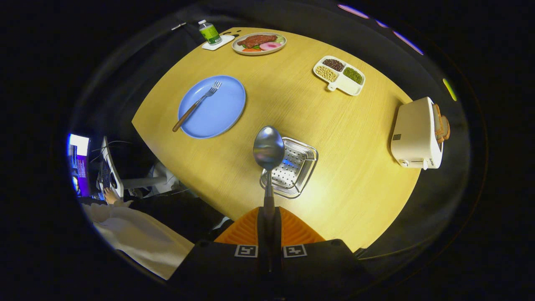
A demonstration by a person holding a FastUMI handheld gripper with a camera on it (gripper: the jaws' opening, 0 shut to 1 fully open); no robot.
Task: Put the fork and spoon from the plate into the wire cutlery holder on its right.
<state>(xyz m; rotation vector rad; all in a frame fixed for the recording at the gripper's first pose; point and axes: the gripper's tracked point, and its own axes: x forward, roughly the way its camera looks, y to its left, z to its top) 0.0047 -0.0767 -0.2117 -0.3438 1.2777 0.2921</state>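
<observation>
My gripper is shut on the handle of a metal spoon, high above the wooden table. The spoon's bowl points ahead of the fingers and overlaps the near left rim of the wire cutlery holder, a square perforated metal basket seen from above. Beyond and to the left of the holder lies the blue plate. On that plate rests the fork, brown handle toward me and over the plate's left rim, tines pointing away.
At the table's far side stand a plate of food, a small green bottle on a white coaster and a white divided dish of beans. A white toaster sits at the right edge. A person's sleeve lies left of the table.
</observation>
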